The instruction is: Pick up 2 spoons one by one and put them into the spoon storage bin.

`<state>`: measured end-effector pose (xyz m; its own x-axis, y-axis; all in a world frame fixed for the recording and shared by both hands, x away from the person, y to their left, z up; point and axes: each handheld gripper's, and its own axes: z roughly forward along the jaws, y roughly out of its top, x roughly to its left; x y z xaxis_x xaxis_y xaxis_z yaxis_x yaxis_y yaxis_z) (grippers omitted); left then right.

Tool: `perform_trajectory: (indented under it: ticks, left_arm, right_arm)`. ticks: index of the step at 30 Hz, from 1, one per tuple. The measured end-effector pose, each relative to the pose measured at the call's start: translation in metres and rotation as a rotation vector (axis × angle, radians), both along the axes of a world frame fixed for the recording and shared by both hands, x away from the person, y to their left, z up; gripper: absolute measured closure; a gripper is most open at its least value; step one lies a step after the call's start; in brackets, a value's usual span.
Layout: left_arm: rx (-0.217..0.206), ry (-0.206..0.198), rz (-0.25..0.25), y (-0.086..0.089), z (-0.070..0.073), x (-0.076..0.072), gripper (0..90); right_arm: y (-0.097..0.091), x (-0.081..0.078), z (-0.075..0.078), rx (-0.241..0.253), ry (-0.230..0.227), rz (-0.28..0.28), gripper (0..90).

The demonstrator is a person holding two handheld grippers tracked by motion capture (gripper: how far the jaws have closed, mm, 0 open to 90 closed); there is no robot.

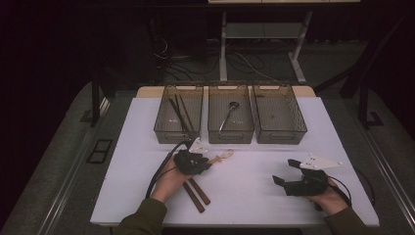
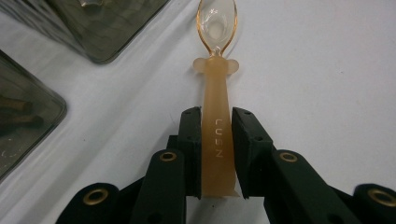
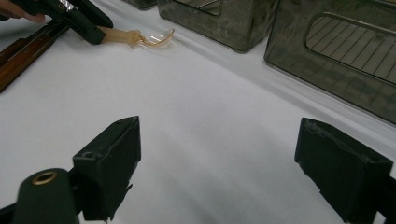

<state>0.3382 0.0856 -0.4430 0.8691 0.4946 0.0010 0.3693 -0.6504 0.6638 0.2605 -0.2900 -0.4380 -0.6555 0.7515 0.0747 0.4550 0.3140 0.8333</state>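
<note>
High view: my left gripper (image 1: pixel 208 160) sits at the near-left of the white table (image 1: pixel 254 196), just in front of the left tray (image 1: pixel 179 120). The translucent orange spoon (image 1: pixel 222 156) pokes out of its jaws toward the middle tray (image 1: pixel 230 121). Two brown chopsticks (image 1: pixel 195 193) lie on the table beside my left hand (image 1: pixel 170 180). The left tray holds dark chopsticks (image 1: pixel 180 115), the middle tray a metal ladle-type spoon (image 1: pixel 229 115); the right tray (image 1: pixel 279 119) stands next to it. My right gripper (image 1: pixel 286 172) rests at the near-right, well apart from the spoon.

Left gripper view: both jaws flank the spoon handle (image 2: pixel 217 140), pads against its sides, so the claw is clenched on the handle. Raised lettering on the handle reads "LUSN" as far as I can make out. The bowl (image 2: pixel 217 23) points away, over the table, close to a tray corner (image 2: pixel 107 32).

Right gripper view: the jaws stand wide apart over bare table, nothing between them; released. Far off at upper left, the left gripper (image 3: pixel 91 25) holds the spoon (image 3: pixel 140 37), bowl end near the table, next to the brown chopsticks (image 3: pixel 23 58).
</note>
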Motion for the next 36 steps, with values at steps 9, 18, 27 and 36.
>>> perform_trajectory:
  ticks: [9, 18, 27, 36]
  left_arm:
    - [-0.042, -0.005, 0.013, 0.006, 0.016, 0.002, 73.7]
    - [-0.119, -0.024, 0.003, 0.011, 0.052, 0.010, 73.6]
    - [-0.131, -0.040, 0.013, 0.001, 0.088, 0.026, 73.6]
    - [-0.099, -0.052, 0.040, -0.019, 0.103, 0.053, 73.5]
  right_arm:
    - [0.000, 0.001, -0.001, -0.003, 0.006, 0.002, 14.6]
    - [0.000, 0.003, -0.002, -0.010, 0.011, -0.002, 14.6]
    - [0.000, 0.002, -0.002, -0.008, 0.020, -0.003, 14.6]
    - [-0.001, 0.003, -0.002, -0.008, 0.008, -0.004, 14.6]
